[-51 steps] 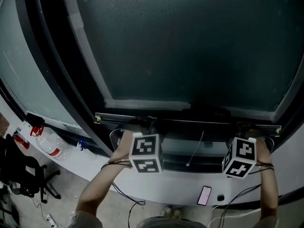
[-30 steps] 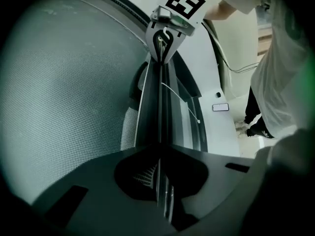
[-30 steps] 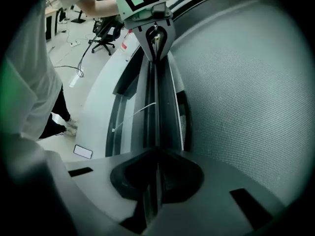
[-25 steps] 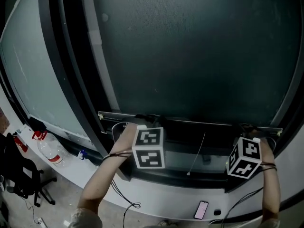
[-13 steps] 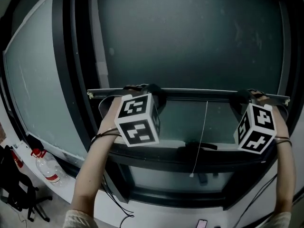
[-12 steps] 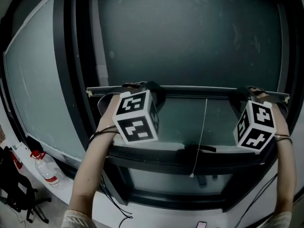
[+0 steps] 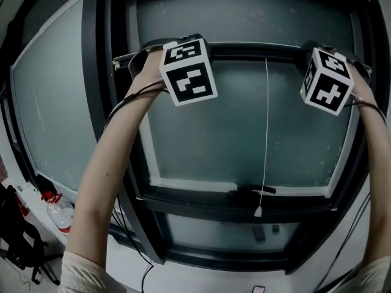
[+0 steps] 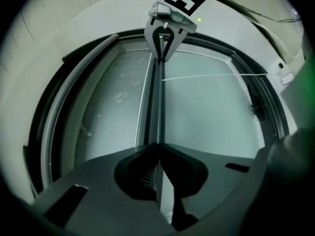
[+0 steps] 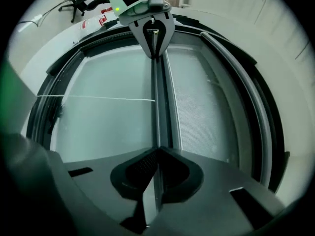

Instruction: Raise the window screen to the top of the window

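Window screen [image 8: 110, 107] bottom rail [image 8: 156, 102] is pinched edge-on by both tongs: left gripper [image 8: 158, 149] jaws closed on its left end, right gripper [image 9: 157, 154] same at the right end. Mesh is above the rail, bare glass [image 7: 208, 133] below. Pull cord [image 7: 266, 133] hangs off the rail between the tongs, nearer the right one, touching neither. Window latch [image 7: 250, 192] sits well below, frame [image 7: 96, 102] just left of the left gripper. Water bottle [image 7: 58, 211] and office chair [image 7: 15, 240] far down-left.
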`<state>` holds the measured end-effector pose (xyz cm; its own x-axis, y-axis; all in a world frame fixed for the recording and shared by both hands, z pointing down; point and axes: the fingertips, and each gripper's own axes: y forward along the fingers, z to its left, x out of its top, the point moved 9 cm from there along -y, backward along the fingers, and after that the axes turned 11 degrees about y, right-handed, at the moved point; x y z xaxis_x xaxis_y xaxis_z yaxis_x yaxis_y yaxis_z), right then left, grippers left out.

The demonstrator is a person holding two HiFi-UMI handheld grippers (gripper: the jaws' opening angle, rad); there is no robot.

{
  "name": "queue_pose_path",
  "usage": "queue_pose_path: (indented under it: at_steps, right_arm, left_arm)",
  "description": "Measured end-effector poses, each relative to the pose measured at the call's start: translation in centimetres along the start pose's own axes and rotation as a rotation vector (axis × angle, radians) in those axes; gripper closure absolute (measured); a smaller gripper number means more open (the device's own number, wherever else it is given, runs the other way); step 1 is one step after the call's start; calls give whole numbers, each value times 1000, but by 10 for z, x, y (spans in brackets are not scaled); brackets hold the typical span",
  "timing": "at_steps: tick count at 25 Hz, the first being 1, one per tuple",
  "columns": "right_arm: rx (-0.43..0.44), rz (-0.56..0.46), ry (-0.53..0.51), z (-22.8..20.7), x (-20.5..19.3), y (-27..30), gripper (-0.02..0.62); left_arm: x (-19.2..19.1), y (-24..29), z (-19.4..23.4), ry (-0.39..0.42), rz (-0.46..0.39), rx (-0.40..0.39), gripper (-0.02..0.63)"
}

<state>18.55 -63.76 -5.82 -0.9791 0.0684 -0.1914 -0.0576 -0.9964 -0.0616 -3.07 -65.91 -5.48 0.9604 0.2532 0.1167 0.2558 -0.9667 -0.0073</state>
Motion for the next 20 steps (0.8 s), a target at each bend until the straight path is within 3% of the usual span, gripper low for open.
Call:
queue_pose_path:
  at_steps: [7, 13, 20]
  right_arm:
    - [-148, -25, -15, -65, 17, 8, 574]
    - [-271, -40, -24, -126, 36, 18, 574]
    - [-395, -14, -21, -176, 49, 27, 574]
  left_arm:
    - [-9, 3, 70, -33, 42, 144, 586]
    - [-17, 10, 130, 27, 85, 285, 586]
    - [-21, 16, 184, 74, 151, 388, 586]
